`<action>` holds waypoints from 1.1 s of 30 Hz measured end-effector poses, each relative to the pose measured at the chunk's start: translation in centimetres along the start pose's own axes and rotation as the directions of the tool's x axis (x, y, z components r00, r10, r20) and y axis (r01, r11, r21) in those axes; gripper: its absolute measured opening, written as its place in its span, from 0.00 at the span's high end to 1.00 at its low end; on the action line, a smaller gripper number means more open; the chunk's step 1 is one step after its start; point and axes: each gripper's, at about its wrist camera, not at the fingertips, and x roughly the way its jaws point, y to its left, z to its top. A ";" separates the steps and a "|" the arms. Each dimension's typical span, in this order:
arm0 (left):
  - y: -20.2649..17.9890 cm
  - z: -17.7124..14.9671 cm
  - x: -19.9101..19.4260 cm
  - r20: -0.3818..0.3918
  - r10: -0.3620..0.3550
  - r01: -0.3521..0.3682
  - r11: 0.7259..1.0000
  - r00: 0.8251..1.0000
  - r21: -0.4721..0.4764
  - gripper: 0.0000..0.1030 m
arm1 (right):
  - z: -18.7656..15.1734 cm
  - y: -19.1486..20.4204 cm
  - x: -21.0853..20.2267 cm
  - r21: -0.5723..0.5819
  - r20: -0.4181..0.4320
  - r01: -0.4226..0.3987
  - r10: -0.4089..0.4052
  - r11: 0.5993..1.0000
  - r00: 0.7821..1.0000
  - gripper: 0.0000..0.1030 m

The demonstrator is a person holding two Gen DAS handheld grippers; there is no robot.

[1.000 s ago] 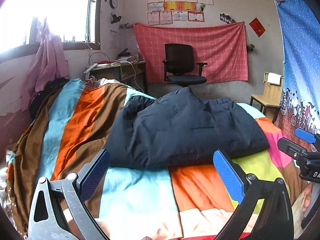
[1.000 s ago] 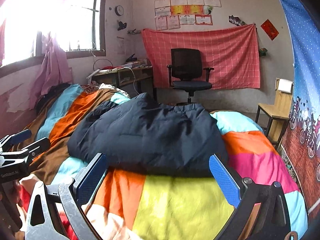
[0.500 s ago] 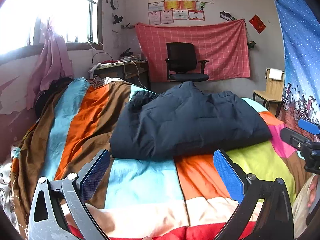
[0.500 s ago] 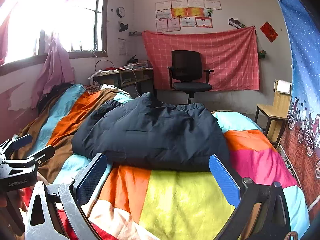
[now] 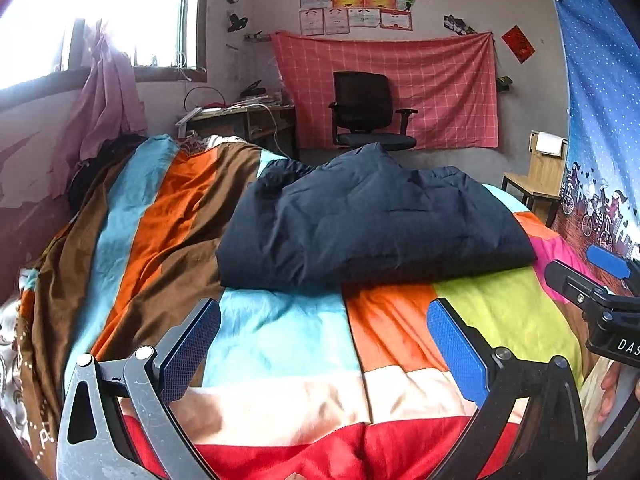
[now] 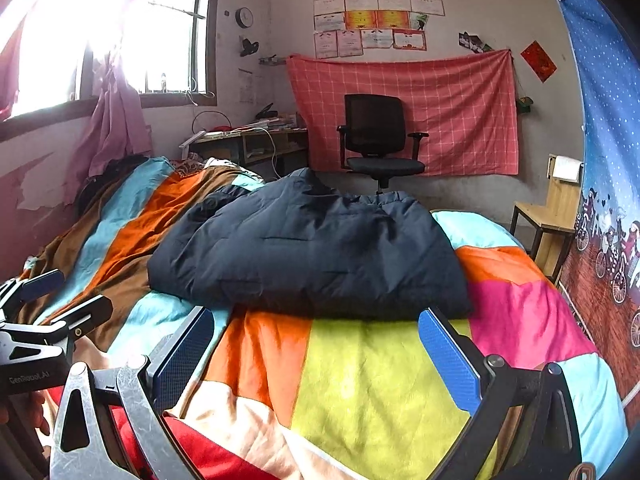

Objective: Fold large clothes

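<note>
A dark navy padded jacket [image 5: 372, 220] lies folded in a thick bundle on the colourful striped bedspread [image 5: 280, 344]; it also shows in the right wrist view [image 6: 312, 252]. My left gripper [image 5: 322, 344] is open and empty, held above the bedspread well short of the jacket's near edge. My right gripper [image 6: 316, 354] is open and empty, also above the bedspread just short of the jacket. Each gripper shows at the edge of the other's view: the right one [image 5: 600, 280] and the left one [image 6: 48, 312].
A black office chair [image 6: 376, 140] stands beyond the bed before a red checked cloth on the wall. A cluttered desk [image 6: 248, 140] sits under the window at left. A wooden chair [image 6: 548, 208] and a blue patterned curtain [image 6: 600, 160] are at right.
Both grippers have drawn back and risen from the jacket, so more bedspread shows in front of it. The jacket lies still. Both grippers stay open.
</note>
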 end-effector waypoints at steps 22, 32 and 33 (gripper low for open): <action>0.1 -0.2 -0.2 -0.005 0.024 -0.024 1.000 1.000 -0.008 0.02 | -1.0 -0.9 -0.1 0.019 -0.007 0.025 -0.025 0.999 1.000 0.00; 0.0 -0.3 -0.2 -0.005 0.025 -0.025 1.000 1.000 -0.006 0.02 | -1.0 -0.9 -0.1 0.020 -0.002 0.027 -0.027 0.999 1.000 0.00; 0.0 -0.3 -0.2 -0.005 0.025 -0.025 1.000 1.000 -0.006 0.02 | -1.0 -0.9 -0.1 0.019 -0.002 0.026 -0.026 0.999 1.000 0.00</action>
